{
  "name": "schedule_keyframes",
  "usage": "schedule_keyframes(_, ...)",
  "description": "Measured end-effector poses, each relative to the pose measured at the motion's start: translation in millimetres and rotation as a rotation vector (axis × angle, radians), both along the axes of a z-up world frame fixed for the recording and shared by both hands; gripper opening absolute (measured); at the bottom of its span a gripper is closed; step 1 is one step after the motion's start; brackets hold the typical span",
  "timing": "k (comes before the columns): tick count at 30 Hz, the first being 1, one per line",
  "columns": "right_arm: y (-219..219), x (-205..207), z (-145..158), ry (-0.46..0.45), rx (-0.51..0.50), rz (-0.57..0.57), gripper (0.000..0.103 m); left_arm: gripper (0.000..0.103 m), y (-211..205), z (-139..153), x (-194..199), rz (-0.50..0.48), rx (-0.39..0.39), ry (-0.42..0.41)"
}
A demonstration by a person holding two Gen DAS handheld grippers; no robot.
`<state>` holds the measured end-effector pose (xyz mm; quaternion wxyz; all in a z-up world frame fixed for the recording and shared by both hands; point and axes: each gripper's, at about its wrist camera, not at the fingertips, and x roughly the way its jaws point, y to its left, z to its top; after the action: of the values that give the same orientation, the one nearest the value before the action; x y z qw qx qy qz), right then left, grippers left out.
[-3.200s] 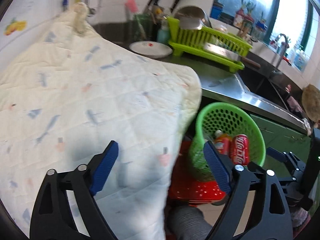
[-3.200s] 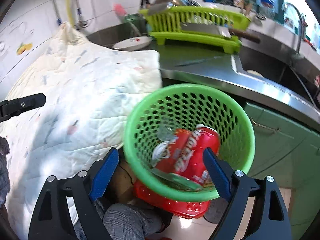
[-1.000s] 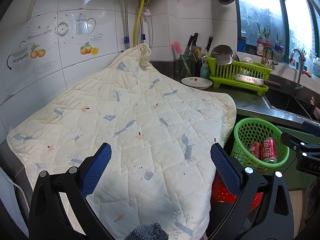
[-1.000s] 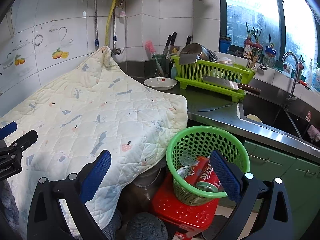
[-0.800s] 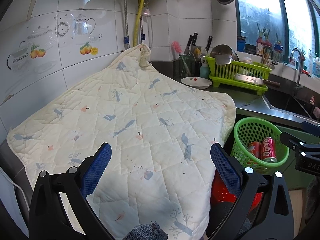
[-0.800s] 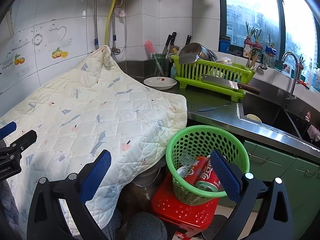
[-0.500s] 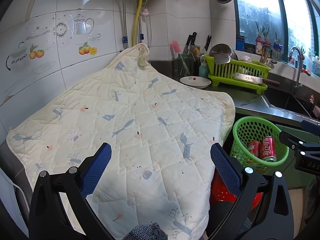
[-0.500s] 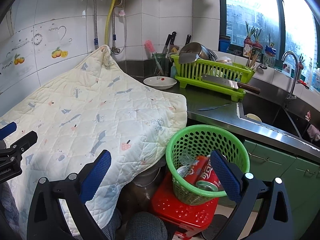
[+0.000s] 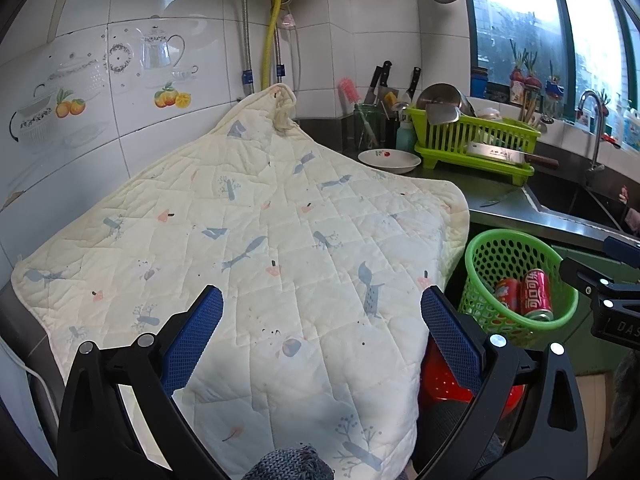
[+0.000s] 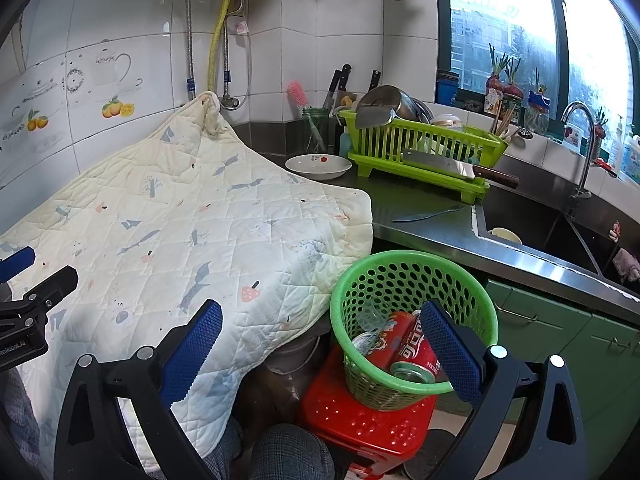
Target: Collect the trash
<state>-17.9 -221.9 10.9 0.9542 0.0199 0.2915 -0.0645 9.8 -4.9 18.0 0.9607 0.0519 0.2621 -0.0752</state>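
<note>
Below the surface's front edge: a green basket (image 10: 414,280) with cans in it.

On a red stool (image 10: 368,424) stands the perforated basket, holding two red soda cans (image 10: 412,354) lying tilted side by side, silver tops toward the camera, with a crumpled clear plastic piece (image 10: 370,320) beside them. Just left of it a quilted cream cloth (image 10: 192,232) drapes over the surface's corner. Left tongs (image 9: 322,320) and right tongs (image 10: 322,322) both gape wide, blue pads apart, gripping nothing. Farther back, a lime dish rack (image 10: 420,148) holds a cleaver and pots.
</note>
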Motion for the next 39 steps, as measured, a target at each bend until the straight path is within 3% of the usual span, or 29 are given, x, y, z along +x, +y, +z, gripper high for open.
schedule_keyframes(39, 3.7, 0.4, 1.9, -0.021, -0.021, -0.007, 0.096, 0.098, 1.4, 4.1, 2.0, 0.010, -0.010, -0.018)
